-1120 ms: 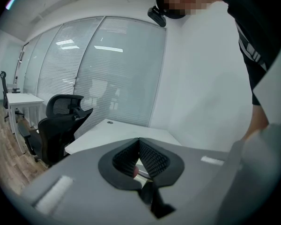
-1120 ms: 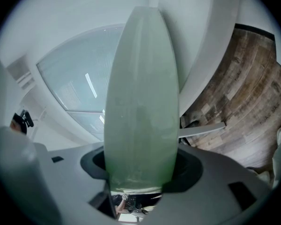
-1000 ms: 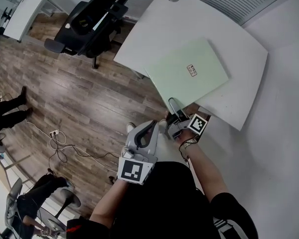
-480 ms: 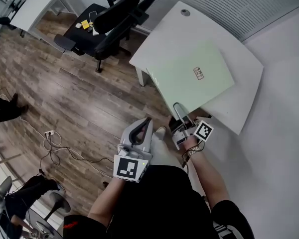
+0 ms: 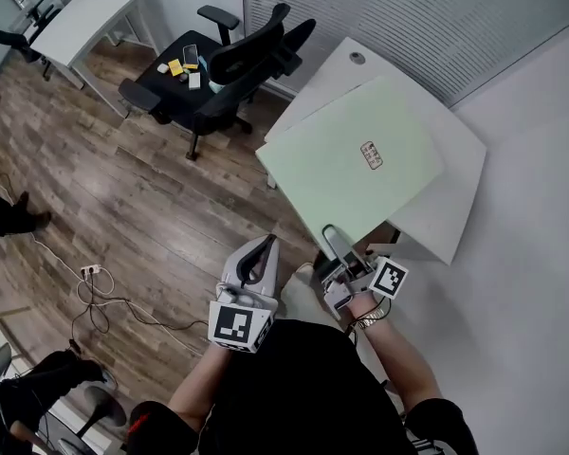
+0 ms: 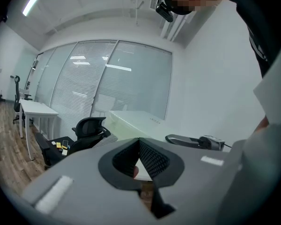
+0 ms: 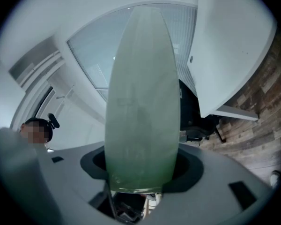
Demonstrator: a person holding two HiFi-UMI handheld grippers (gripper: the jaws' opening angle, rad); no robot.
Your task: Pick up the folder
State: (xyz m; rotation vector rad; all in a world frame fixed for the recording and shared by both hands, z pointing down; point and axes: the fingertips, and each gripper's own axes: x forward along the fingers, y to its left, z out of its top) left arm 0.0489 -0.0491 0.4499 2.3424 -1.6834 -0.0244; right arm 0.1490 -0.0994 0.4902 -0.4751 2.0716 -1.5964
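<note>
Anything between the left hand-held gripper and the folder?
No. Head view: only wood floor shows behind the gap between left hand-held gripper and folder.

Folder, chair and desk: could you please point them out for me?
folder (image 5: 341,173): head view, middle of its green cover.
chair (image 5: 251,53): head view, its black backrest.
desk (image 5: 455,199): head view, bare top right of folder.

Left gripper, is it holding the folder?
No, the left gripper holds nothing; the right gripper grips the green folder by its edge.

Bright, even office light; both gripper views bend fisheye-round, corners black.
</note>
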